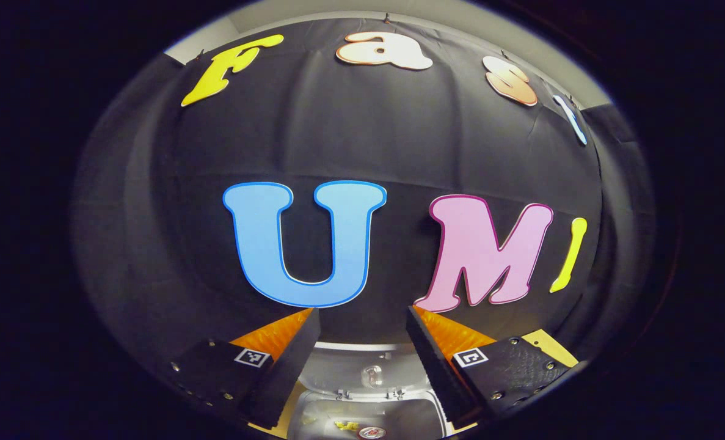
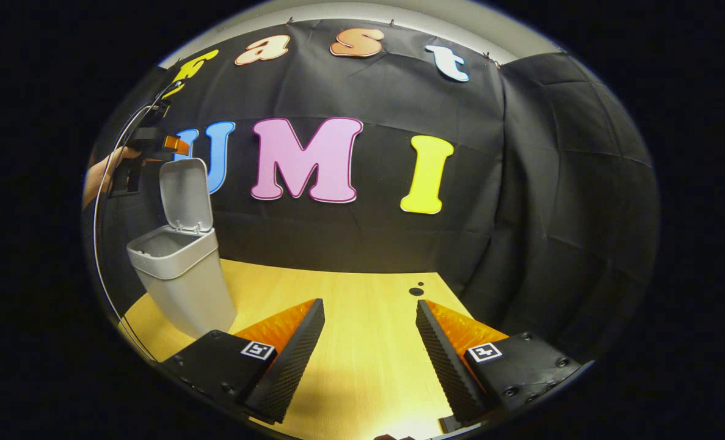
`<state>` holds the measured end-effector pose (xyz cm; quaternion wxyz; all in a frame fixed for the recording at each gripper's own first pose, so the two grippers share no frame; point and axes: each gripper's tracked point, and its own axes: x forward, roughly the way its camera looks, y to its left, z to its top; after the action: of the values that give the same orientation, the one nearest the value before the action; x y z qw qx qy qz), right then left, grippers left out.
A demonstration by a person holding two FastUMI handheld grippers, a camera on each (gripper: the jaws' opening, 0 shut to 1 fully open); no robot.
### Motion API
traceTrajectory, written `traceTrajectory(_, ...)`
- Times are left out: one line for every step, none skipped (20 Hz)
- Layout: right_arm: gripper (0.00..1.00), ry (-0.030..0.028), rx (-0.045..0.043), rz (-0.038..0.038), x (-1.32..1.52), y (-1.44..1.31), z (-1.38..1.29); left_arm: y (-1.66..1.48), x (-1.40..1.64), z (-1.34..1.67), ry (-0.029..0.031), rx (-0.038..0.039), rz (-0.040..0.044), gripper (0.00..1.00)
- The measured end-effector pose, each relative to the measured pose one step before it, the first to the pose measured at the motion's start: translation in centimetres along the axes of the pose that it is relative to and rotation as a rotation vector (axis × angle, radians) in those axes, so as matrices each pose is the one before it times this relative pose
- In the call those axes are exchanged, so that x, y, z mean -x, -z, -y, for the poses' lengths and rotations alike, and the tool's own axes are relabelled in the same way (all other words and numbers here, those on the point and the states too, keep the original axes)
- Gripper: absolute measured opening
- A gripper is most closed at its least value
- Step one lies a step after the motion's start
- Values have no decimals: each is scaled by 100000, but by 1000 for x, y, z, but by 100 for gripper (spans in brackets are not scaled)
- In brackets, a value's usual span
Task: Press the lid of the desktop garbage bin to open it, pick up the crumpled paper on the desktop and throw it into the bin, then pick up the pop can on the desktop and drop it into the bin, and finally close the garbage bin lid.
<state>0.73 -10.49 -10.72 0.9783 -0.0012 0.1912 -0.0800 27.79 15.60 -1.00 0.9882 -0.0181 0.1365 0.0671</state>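
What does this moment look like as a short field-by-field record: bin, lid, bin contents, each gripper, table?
Bin: upright on the table's left side
Lid: raised
Bin contents: crumpled paper and pop can inside
Left gripper: open, above the bin's mouth, holding nothing
Right gripper: open, over bare table, holding nothing
Table: wood

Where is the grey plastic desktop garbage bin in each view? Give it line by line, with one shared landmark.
Left gripper view: grey plastic desktop garbage bin at bottom centre, seen from above between the left gripper's open fingers.
Right gripper view: bin at left, standing on the wooden table.
Shared landmark: its raised lid.
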Motion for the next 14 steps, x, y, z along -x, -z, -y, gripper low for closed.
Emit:
traceTrajectory(98,654,-654,-160,175,25,249,228,-582,35,499,-2654,-1293,93)
traceTrajectory(98,863,35,-450,-52,252,297,345,-594,296,1352,-2456,-2001,94)
traceTrajectory(98,733,335,-573,15,259,273,289,-361,256,1472,-1143,-1724,93)
traceTrajectory(98,497,36,-562,24,184,125,-238,-545,244,972,-232,-36,93)
traceTrajectory(98,143,-345,-279,30,43,-22,-85,-234,138,229,-509,-142,93)
traceTrajectory(98,-111,-368,-178,85,27,-188,58,-78,104,257,-556,-700,94)
traceTrajectory(98,-195,-64,-217,33,132,-264,17,191,91,39,36,-587,93)
traceTrajectory(98,-474,224,-179,-160,103,-296,342,263,114,358,912,-911,93)
traceTrajectory(98,-773,311,-226,-82,5,-358,242,438,87,968,2040,-1150,94)
traceTrajectory(98,-1120,301,103,29,39,-539,388,523,-23,628,2856,-1046,94)
traceTrajectory(98,-1161,427,198,-90,-60,-444,278,648,-81,-255,2687,-402,94)
traceTrajectory(98,-1272,442,197,-90,-67,-514,622,629,-133,161,1146,-155,94)
traceTrajectory(98,-1219,388,305,-148,11,-454,514,908,110,214,295,227,94)
traceTrajectory(98,-1153,429,35,-156,-5,-459,592,576,163,-424,-140,353,94)
